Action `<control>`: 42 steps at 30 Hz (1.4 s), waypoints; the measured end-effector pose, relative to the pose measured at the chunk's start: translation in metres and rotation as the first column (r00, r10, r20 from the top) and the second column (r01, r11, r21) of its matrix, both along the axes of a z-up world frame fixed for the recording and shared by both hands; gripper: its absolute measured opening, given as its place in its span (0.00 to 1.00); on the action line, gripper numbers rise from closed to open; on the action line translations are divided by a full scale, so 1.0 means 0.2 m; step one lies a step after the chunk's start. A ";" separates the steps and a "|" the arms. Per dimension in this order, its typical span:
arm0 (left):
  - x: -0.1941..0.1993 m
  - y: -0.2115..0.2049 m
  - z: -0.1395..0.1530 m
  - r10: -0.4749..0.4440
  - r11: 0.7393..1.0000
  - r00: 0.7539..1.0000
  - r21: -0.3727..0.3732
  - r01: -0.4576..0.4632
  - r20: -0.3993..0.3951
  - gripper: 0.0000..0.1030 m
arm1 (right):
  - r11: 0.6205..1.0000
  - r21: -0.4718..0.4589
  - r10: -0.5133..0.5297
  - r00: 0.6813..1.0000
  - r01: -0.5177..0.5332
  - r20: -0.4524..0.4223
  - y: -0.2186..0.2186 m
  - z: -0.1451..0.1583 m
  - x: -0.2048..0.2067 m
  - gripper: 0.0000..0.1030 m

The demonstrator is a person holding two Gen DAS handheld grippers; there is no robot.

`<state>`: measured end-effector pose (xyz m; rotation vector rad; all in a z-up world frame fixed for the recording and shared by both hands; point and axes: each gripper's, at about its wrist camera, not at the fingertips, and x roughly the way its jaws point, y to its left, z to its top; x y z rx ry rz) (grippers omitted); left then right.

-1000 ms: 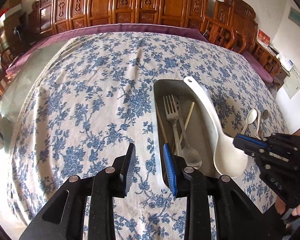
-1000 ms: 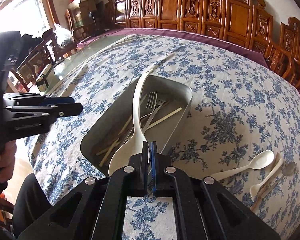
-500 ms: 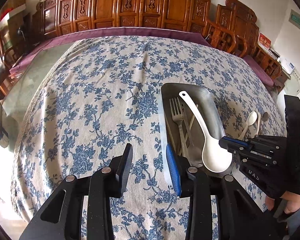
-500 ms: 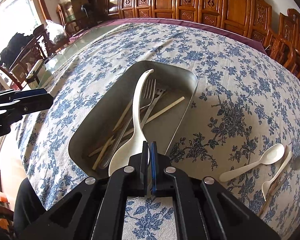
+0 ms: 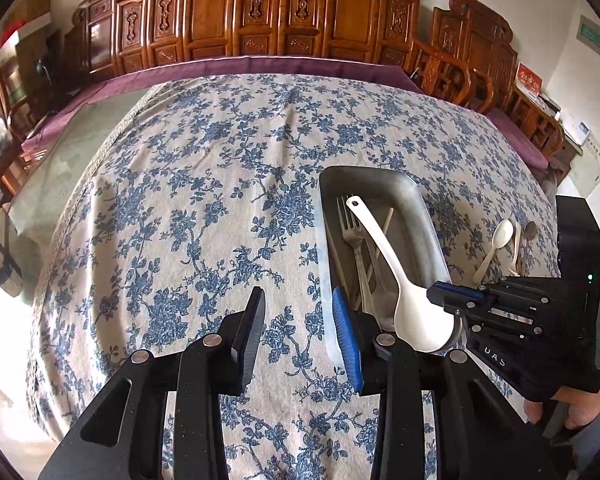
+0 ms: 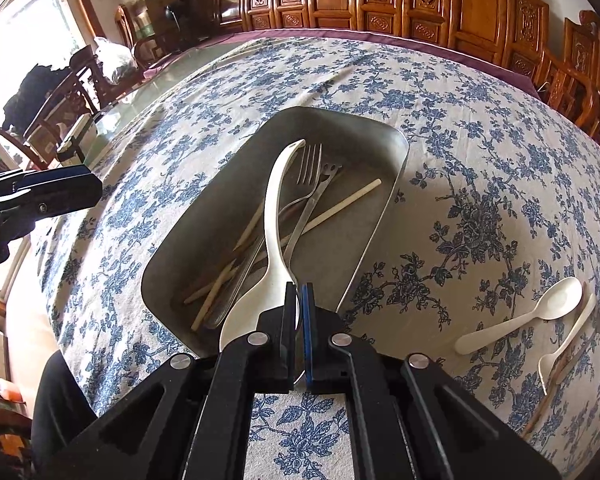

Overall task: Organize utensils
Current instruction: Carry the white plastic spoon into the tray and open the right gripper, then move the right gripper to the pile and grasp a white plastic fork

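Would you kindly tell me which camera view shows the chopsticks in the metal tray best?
The right wrist view: several chopsticks lie across the metal tray floor. The left wrist view shows only slivers beside the forks.

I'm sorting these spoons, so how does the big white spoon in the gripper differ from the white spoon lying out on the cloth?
The big white spoon is larger, held at its bowl by the right gripper over the metal tray. The small white spoon lies free on the tablecloth, outside the tray. Both are plain white.
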<state>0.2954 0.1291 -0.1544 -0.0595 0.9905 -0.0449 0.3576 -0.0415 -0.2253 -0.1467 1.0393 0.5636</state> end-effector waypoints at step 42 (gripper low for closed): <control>0.15 -0.82 -0.12 -0.245 0.969 0.969 -0.035 0.244 -0.036 0.60 | 0.941 0.043 -0.336 0.942 0.335 0.015 -1.17 -0.03 -0.02 0.24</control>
